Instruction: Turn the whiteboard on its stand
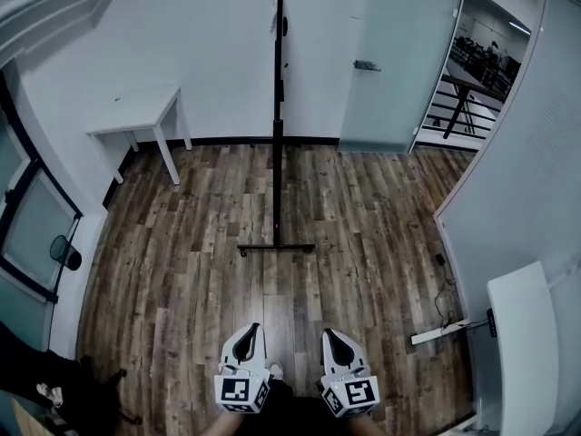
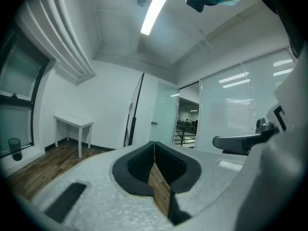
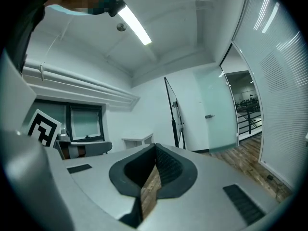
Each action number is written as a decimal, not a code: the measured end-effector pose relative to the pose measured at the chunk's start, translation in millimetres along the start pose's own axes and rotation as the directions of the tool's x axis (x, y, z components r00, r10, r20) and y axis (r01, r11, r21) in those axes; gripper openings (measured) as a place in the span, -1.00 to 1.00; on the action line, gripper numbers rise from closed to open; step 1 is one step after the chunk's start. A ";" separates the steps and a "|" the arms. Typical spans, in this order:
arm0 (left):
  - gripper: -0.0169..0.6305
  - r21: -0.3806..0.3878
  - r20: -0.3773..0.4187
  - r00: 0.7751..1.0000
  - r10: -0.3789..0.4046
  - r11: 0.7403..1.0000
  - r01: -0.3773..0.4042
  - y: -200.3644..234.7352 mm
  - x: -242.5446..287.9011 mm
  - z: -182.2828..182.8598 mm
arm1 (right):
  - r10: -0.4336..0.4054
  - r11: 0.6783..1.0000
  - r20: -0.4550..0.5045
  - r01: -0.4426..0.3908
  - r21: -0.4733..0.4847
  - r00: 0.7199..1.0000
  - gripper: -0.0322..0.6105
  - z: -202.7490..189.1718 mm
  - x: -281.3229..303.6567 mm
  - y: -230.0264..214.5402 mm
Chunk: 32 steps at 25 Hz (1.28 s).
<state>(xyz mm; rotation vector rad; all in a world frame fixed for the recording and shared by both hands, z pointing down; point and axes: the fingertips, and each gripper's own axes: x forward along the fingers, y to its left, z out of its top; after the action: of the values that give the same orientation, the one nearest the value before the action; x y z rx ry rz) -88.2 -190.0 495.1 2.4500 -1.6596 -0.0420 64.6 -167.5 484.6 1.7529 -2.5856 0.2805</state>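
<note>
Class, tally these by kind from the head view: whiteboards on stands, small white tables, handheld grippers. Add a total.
Whiteboard on stand: 1
Small white table: 1
Grippers: 2 (left gripper, right gripper)
Total: 4

Wood-plank floor [image 1: 200, 252] throughout, white walls [image 1: 209, 34]. Small white table [image 1: 136, 116] against the wall at 10 o'clock; frosted glass door [image 1: 399, 62] at 1 o'clock; window [image 1: 32, 214] at 9 o'clock. Ceiling strip light [image 2: 156, 8] lit.
</note>
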 end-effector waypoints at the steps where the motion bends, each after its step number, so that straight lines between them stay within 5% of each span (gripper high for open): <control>1: -0.89 0.003 0.003 1.000 -0.001 1.000 0.001 8.9 9.2 3.5 | -0.001 1.000 0.001 0.001 0.001 1.000 -0.87 1.5 12.6 -1.0; 18: -0.89 0.004 -0.019 0.999 0.033 0.999 -0.033 89.7 112.9 -3.8 | 0.001 1.000 0.008 -0.001 0.005 1.000 -0.87 5.5 152.4 -26.9; 32: -0.89 0.014 -0.004 0.998 0.067 0.998 -0.067 118.5 296.4 27.9 | 0.037 0.999 0.034 -0.037 -0.008 0.999 -0.87 52.0 302.7 -124.1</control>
<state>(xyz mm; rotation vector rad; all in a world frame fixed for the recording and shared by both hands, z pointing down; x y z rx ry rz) -89.1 -510.1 510.4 2.4005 -1.7447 -0.0155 70.3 -498.7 483.0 1.7242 -2.6407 0.2429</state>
